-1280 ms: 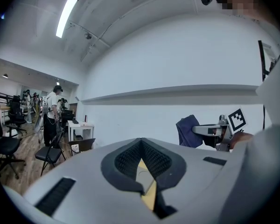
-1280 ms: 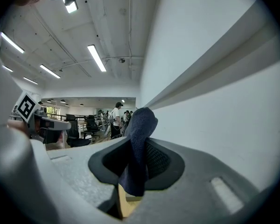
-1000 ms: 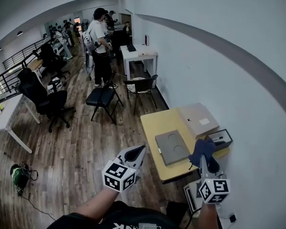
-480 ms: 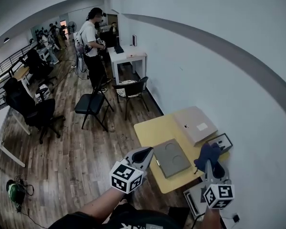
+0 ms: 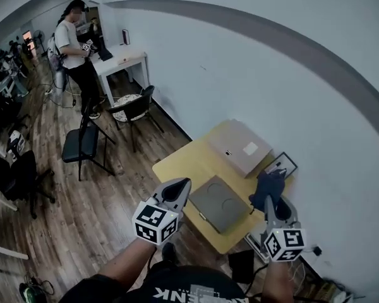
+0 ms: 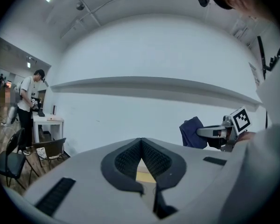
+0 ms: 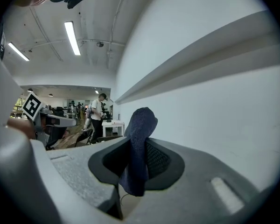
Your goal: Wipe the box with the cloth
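My right gripper [image 5: 275,204] pinches the dark blue cloth [image 7: 139,125] in its fingers. My left gripper [image 6: 141,148] has its fingers pressed together on nothing. The grey flat box [image 5: 218,202] lies between them on the yellow surface [image 5: 183,163], not touched yet. The cloth hangs loose and could slip when I rub. Farther back is a tan cardboard box [image 5: 240,145]; I cannot tell which one to wipe.

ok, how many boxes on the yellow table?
2. A flat grey box lies at the near middle of the table, and a beige box sits at the far edge by the wall. The dark-framed item beside them may be another; can't tell.
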Demonstrator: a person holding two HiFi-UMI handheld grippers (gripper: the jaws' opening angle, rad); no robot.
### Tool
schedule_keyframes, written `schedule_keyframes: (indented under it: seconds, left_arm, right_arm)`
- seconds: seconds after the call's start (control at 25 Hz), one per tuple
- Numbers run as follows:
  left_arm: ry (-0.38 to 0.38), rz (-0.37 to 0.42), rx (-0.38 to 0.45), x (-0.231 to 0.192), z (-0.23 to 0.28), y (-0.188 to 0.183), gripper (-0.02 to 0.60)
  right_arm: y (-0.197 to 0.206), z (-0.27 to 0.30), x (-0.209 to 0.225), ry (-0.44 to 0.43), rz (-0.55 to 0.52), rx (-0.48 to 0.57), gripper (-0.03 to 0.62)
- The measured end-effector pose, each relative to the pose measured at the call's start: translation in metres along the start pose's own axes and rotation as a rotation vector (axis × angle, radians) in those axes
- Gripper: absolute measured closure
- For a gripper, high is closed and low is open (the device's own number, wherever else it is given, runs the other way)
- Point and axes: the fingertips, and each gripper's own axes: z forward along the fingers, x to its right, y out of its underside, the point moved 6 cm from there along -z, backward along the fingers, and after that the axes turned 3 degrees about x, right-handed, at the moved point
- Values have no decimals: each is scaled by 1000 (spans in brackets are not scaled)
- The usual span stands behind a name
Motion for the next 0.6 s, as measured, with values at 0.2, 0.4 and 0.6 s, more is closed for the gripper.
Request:
schedule_keyframes:
  seconds: [0.2, 0.4, 0.6]
  left_arm:
    - [103, -6, -36, -22, 24, 9, 580]
    - [164, -9, -71, -48, 39, 19, 580]
    - [233, -11, -88, -67, 49, 23, 580]
  right_arm:
    - [16, 8, -6, 111, 19, -51, 513]
    - [32, 19, -11, 208, 36, -79, 513]
    - [45, 21, -23, 285, 40, -116, 513]
